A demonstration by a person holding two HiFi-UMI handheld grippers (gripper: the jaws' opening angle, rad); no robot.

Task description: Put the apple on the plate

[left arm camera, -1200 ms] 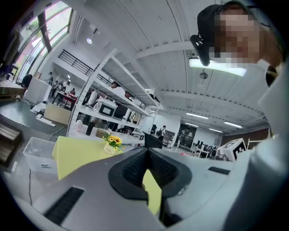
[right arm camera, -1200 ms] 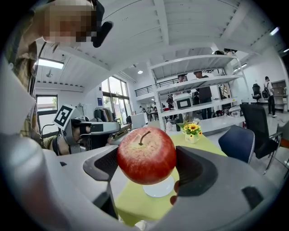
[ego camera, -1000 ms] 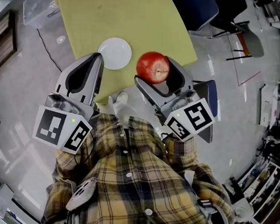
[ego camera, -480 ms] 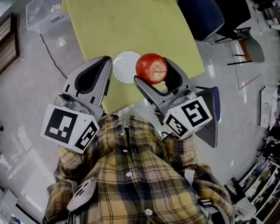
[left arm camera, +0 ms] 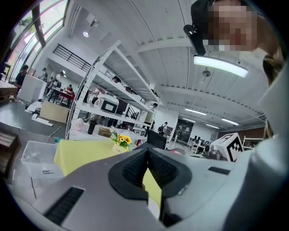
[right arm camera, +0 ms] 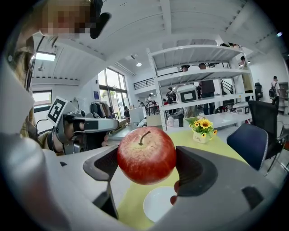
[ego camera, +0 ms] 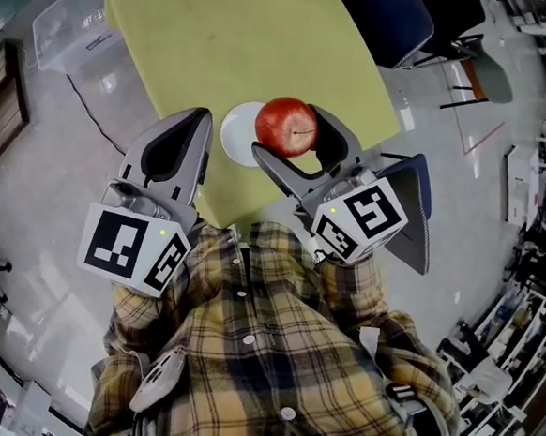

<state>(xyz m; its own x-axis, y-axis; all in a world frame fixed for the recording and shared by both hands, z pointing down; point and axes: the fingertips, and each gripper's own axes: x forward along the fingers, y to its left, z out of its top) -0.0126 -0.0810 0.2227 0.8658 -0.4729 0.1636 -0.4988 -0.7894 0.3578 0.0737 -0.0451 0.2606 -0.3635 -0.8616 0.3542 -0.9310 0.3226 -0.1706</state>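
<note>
Over the plate's right edge, head view: right gripper (ego camera: 292, 136) extends forward from the plaid sleeve (ego camera: 351, 286), jaws clamped on the red apple (ego camera: 286, 125).
Left of the plate, head view: left gripper (ego camera: 195, 124) points forward, its tip just beside the white plate (ego camera: 236, 135).
Plate, head view: sits near the front edge of the yellow table (ego camera: 231, 46); bare where it shows.
Left gripper view: jaws pressed together, holding nothing; yellow table beyond them.
Right gripper view: apple (right arm camera: 146, 155), stem up, gripped between both jaws above the plate (right arm camera: 160, 205), not touching it; flower pot (right arm camera: 202, 128) stands beyond the plate.
</note>
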